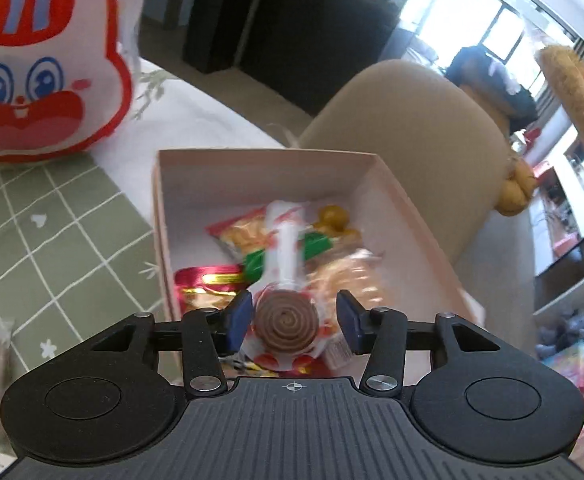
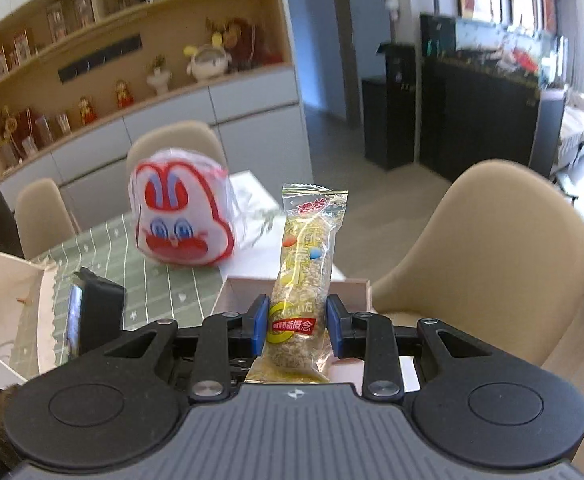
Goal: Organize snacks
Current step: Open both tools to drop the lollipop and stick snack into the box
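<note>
- My left gripper (image 1: 292,322) sat spread around a swirl-roll snack (image 1: 286,320), not clamping it, directly over the pink box (image 1: 164,216) at lower centre.
- My right gripper (image 2: 294,322) clamped a rice bar (image 2: 304,280), long axis pointing away, the box just beyond.

Your left wrist camera looks steeply down, close over the pink box (image 1: 164,216) at 12 o'clock, with the rabbit bag (image 1: 40,68) near at 10 o'clock. Your right wrist camera sits higher and more level, facing the shelving wall (image 2: 132,52) across the room. Both views share the rabbit bag, box rim and beige chair (image 1: 404,128).
</note>
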`<state>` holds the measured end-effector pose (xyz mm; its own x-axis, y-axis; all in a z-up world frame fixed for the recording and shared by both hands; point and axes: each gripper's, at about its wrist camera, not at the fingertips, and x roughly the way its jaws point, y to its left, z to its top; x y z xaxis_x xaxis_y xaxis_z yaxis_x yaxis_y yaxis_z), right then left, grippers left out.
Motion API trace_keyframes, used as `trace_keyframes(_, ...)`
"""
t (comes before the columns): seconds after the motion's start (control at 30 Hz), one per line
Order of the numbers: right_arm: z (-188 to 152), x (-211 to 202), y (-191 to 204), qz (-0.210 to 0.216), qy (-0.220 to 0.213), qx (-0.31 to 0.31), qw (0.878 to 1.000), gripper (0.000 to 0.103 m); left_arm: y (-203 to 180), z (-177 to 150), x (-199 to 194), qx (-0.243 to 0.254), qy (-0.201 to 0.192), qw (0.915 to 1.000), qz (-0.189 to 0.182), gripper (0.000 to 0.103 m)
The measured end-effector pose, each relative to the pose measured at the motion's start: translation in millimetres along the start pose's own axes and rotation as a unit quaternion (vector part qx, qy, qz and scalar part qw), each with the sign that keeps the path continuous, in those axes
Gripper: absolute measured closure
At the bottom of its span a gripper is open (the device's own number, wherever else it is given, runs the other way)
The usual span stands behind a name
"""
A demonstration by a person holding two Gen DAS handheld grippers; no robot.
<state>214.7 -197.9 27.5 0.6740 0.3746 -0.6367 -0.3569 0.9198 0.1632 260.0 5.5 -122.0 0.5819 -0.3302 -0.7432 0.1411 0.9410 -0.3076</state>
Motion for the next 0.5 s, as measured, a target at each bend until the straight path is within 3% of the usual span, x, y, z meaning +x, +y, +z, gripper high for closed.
trace_keyframes(0.17, -16.8, 43.2, 3.0, 0.004, 0.046, 0.004, 0.999, 0.073, 8.3, -9.6, -47.2, -0.015, -0.059, 0.9981, -0.011, 0.052)
trace_keyframes(0.37, -37.5, 95.8, 12.1, 0.01, 0.087, 0.006, 0.996, 0.073, 17.8, -54.9, -94.4, -0.045, -0.049, 0.9977, -0.013, 0.052)
trace_keyframes(0.43, -42.0, 104.2, 16.5, -0.003, 0.078, -0.003, 0.997, 0.067, 27.7, -75.4, -110.0, -0.059, -0.04, 0.9974, -0.009, 0.052)
trace_keyframes(0.5, -44.1, 107.1, 19.4, -0.012, 0.071, -0.01, 0.997, 0.051, 39.1, -96.9, -122.4, -0.065, -0.042, 0.9969, 0.014, 0.052)
